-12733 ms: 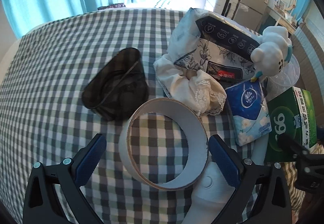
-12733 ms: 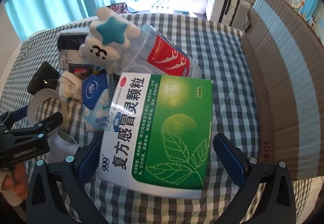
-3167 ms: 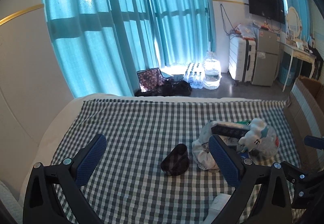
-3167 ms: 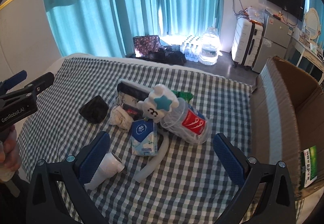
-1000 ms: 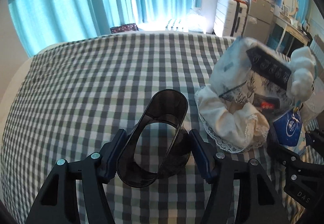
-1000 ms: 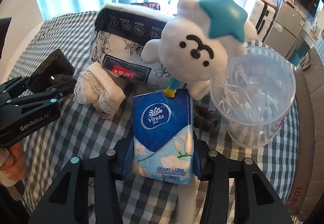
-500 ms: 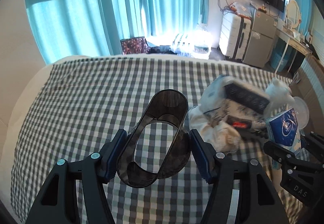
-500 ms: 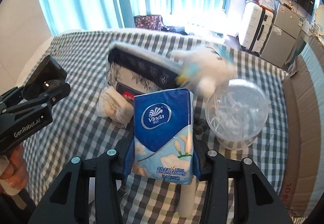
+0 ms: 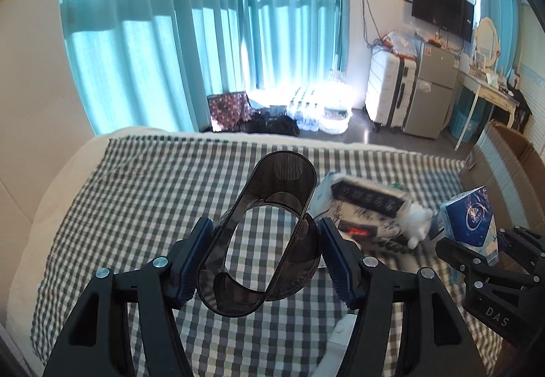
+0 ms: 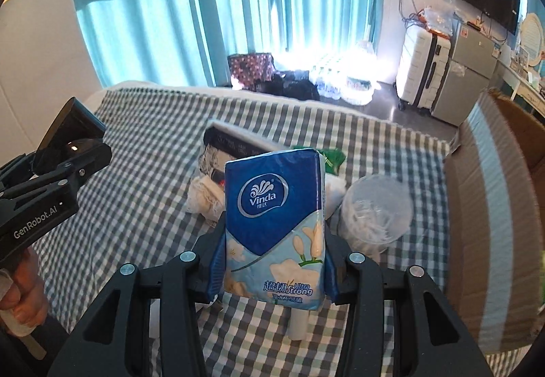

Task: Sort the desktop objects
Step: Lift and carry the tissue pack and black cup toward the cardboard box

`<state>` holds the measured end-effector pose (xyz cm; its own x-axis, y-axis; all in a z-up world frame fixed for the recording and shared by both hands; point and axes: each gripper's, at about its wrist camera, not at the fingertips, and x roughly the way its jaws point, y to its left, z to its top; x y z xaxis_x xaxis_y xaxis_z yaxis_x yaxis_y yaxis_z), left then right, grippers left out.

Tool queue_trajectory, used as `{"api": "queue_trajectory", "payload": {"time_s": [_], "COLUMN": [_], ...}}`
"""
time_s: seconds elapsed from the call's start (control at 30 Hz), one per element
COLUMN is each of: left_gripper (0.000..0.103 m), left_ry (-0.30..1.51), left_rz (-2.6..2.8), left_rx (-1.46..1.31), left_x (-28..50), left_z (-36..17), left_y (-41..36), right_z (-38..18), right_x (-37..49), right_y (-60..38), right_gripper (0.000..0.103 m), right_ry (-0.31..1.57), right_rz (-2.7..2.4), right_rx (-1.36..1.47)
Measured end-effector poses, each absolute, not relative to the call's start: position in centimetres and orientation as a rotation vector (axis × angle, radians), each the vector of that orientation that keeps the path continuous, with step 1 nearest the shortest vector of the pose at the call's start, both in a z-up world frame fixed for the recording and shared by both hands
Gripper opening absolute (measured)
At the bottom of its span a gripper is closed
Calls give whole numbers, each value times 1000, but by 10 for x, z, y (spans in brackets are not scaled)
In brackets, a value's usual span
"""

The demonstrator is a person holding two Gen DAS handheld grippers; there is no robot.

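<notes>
Clamping a dark plastic holder (image 9: 269, 237), the left gripper (image 9: 265, 261) matches the right gripper (image 10: 272, 268), whose jaws squeeze a tissue pack (image 10: 276, 227).

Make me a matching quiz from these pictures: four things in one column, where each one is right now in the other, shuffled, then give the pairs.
Things
1. tissue pack
2. dark plastic holder
3. clear tub
4. cardboard box

Places
A. lying on the checked cloth
B. held in the left gripper
C. standing at the right edge of the cloth
D. held in the right gripper

Pairs: 1-D, 2-B, 3-A, 4-C
</notes>
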<state>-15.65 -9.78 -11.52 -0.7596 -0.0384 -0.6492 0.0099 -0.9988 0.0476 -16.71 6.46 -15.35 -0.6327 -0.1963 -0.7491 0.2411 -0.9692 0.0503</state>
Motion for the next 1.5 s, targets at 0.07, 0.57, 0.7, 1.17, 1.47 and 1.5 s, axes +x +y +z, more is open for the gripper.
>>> {"api": "queue_trajectory", "payload": {"time_s": [0.07, 0.57, 0.7, 1.17, 1.47, 1.5], "left_gripper": [65, 65, 65, 65, 65, 65], "left_ry": [-62, -45, -49, -82, -93, -86], "left_rz": [-2929, -2983, -2998, -3043, -3050, -3047], "left_rx": [1056, 886, 854, 720, 666, 671], "left_x": [-151, -113, -103, -65, -52, -53], "left_z": [-109, -58, -48, -14, -7, -7], "left_y": [-96, -82, -77, -62, -40, -38], "right_z": [-146, -86, -75, -29, -17, -17], "right_x": [-164, -128, -115, -74, -54, -53], "right_y": [68, 78, 80, 95, 114, 117], "right_gripper": [45, 45, 45, 45, 45, 45], "right_ry": [76, 47, 54, 68, 68, 65], "right_rz": [-2646, -2722, -2736, -2792, -2798, -2799], "right_rx": [1182, 1015, 983, 851, 792, 791]}}
